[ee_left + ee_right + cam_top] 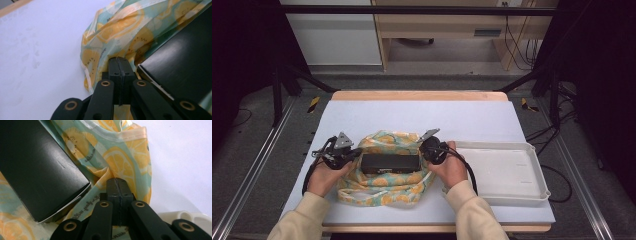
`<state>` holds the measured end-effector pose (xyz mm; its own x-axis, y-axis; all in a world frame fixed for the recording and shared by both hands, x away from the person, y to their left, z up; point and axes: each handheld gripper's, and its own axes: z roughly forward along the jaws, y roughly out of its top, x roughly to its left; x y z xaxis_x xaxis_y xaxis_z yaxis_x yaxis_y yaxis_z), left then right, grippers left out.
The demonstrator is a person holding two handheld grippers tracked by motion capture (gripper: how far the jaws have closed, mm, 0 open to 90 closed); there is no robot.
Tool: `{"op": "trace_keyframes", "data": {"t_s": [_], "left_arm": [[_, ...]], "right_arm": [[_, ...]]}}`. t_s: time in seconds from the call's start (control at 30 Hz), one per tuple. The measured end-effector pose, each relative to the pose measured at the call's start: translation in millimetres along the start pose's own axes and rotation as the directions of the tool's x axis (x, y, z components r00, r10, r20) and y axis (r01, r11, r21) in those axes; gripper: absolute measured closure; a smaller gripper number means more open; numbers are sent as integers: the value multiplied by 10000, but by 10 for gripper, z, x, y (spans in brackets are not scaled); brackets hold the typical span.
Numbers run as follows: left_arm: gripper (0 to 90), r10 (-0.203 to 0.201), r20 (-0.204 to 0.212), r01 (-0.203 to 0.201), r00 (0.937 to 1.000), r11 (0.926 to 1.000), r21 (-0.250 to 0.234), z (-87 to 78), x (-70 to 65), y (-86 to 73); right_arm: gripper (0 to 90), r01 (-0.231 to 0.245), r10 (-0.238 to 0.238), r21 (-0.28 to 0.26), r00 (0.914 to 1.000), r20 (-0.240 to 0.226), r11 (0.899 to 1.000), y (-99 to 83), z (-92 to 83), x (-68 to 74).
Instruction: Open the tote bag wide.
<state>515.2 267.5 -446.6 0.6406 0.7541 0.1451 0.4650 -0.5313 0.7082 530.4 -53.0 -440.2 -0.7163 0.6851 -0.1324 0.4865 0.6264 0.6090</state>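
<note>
Both sleeves [464, 212] enter below the black box [390, 163], which lies on the lemon-print bag [384, 190]. Left gripper [354, 153] pinches bag film at the box's left end, right gripper [426, 150] likewise at its right, jaws together; white tray [532, 192] sits right of the box on the counter [422, 117]

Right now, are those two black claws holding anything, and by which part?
Both look shut on the lemon-print cloth. The left gripper pinches a fold beside the black box; the right gripper pinches a fold at the box's other end.

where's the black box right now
In the high view the black box lies on the lemon-print cloth at the near middle of the table, between the two grippers and left of the white tray.
</note>
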Motion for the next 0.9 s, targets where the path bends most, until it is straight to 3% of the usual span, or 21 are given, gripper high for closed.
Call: {"op": "trace_keyframes", "data": {"t_s": [0.17,0.3,0.57,0.9], "left_arm": [[900,-1,67,-1,10000,9997,254,56,22,-48],[900,-160,69,160,9998,9999,-6,21,25,-71],[896,-416,82,422,9991,9949,-916,-290,18,-46],[875,-297,142,312,9995,9931,-1133,-436,-8,-39]], "right_arm": [[900,15,-15,238,10000,-20,9997,-5,38,-10],[900,-21,21,163,10000,13,9999,-2,17,0],[900,-245,245,-1277,9997,-13,9915,-73,-312,18],[879,-723,722,-2306,9974,-92,9704,-314,-568,65]]}}
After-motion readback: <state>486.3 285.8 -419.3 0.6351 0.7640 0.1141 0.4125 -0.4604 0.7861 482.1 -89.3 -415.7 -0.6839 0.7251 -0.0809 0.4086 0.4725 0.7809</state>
